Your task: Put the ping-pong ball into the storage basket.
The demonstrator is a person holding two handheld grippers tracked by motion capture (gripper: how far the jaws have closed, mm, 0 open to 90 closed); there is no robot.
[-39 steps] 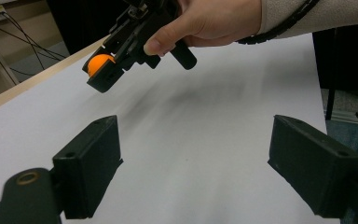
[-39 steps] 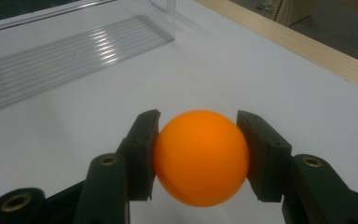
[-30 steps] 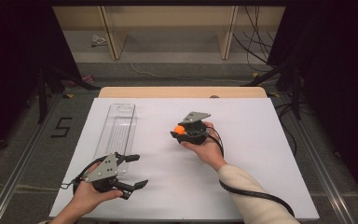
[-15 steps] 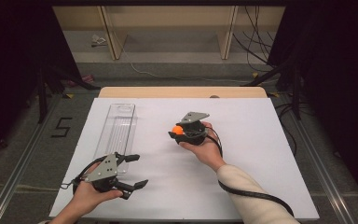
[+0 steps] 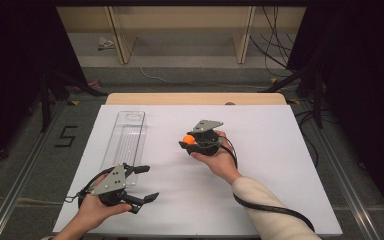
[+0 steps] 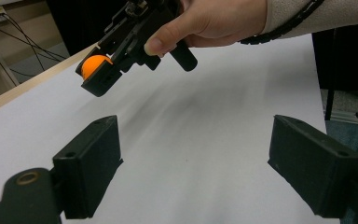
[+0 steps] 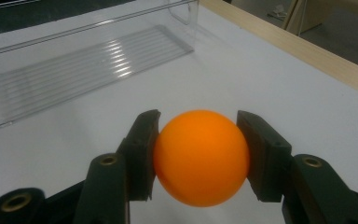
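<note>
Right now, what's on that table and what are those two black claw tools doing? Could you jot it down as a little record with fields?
Surface: white table
Ball: orange ball, off the table, clamped between two jaws
Right gripper: shut on the ball, pointing toward the tray
Left gripper: jaws wide apart, nothing between them, near the front edge
Tray: clear plastic tray, long, ribbed floor, nothing in it, left part of table
Contact: ball and tray apart

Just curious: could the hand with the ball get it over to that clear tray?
Probably yes. The right gripper holds the orange ball, and bare white table lies between it and the clear tray.
</note>
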